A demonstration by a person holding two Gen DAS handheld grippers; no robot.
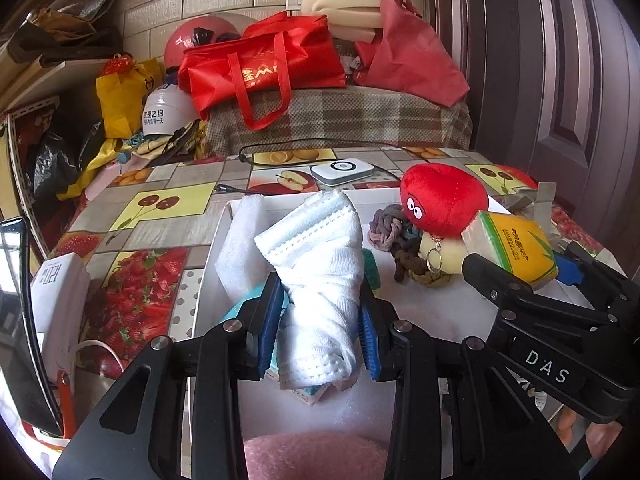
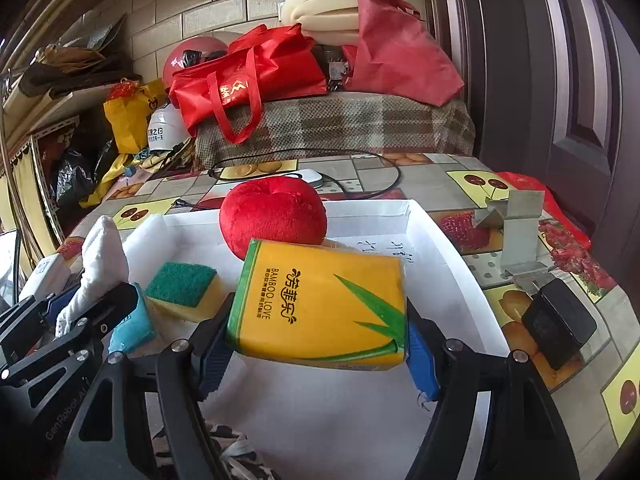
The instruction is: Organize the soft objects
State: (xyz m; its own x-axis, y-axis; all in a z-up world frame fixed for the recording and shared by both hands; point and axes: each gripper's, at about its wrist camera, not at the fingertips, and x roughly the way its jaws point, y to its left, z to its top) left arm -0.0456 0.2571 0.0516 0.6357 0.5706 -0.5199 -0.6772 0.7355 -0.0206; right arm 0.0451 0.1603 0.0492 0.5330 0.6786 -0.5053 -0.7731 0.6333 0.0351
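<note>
- Left wrist view: the left gripper [image 1: 320, 320] is pinching a rolled white towel [image 1: 320, 276], jaws narrowed onto its waist, the roll standing up over the near-left part of the white tray [image 1: 436, 320].
- Inside the tray beyond the towel: a white foam piece [image 1: 240, 240] is leaning at the tray's left wall, a braided cord [image 1: 390, 230] is lying mid-tray, and a red plush toy [image 1: 440, 198] is sitting toward the far right.
- The right gripper [image 1: 520, 280] is entering at the tray's right side, carrying a yellow tissue pack [image 1: 516, 248].
- Right wrist view: the right gripper [image 2: 320, 344] is clamping the tissue pack [image 2: 324, 304], jaws spread about the pack's width, held above the tray floor [image 2: 360, 400] just in front of the plush toy [image 2: 274, 220].
- A green-topped sponge [image 2: 184, 286] is resting in the tray left of the pack; the towel [image 2: 102, 264] is showing further left.
- Judgement: both items are mid-placement. Next move is likely calling for lowering each into a free patch of tray, then easing the jaws apart without dragging neighbours.
</note>
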